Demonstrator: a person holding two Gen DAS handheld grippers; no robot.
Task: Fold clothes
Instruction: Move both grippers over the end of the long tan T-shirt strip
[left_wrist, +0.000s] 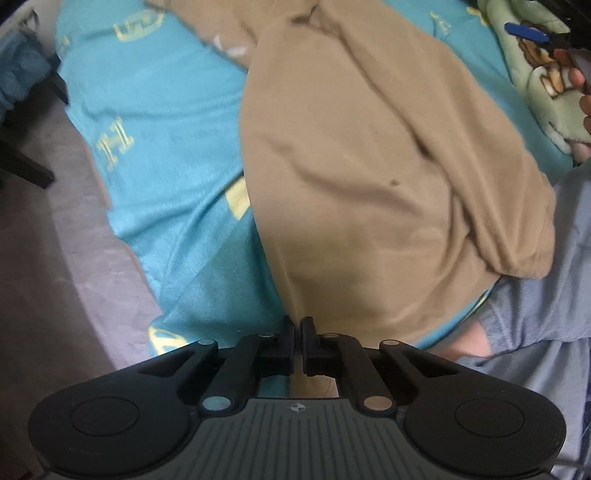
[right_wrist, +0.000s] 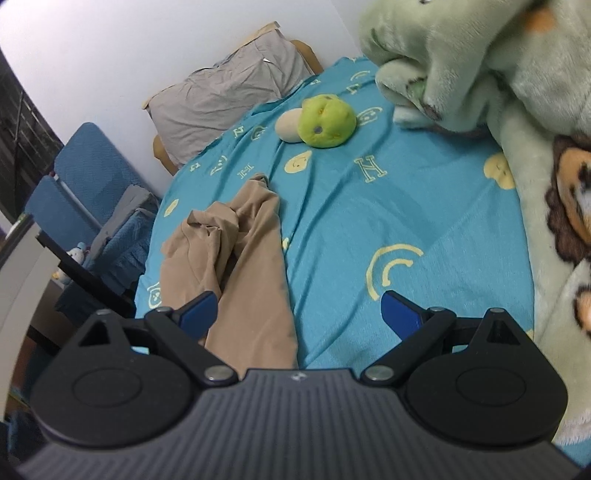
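the tan garment (left_wrist: 369, 166) lay crumpled lengthwise on the turquoise bed sheet (left_wrist: 159, 122), its near hem at the sheet's front edge. the left gripper (left_wrist: 298, 328) had its jaws pressed together at that hem; whether cloth was caught between them could not be told. the right gripper (right_wrist: 298, 310) hung over the sheet with jaws spread wide, holding nothing. a green plush toy (right_wrist: 327, 120) sat farther up the sheet, beyond the garment.
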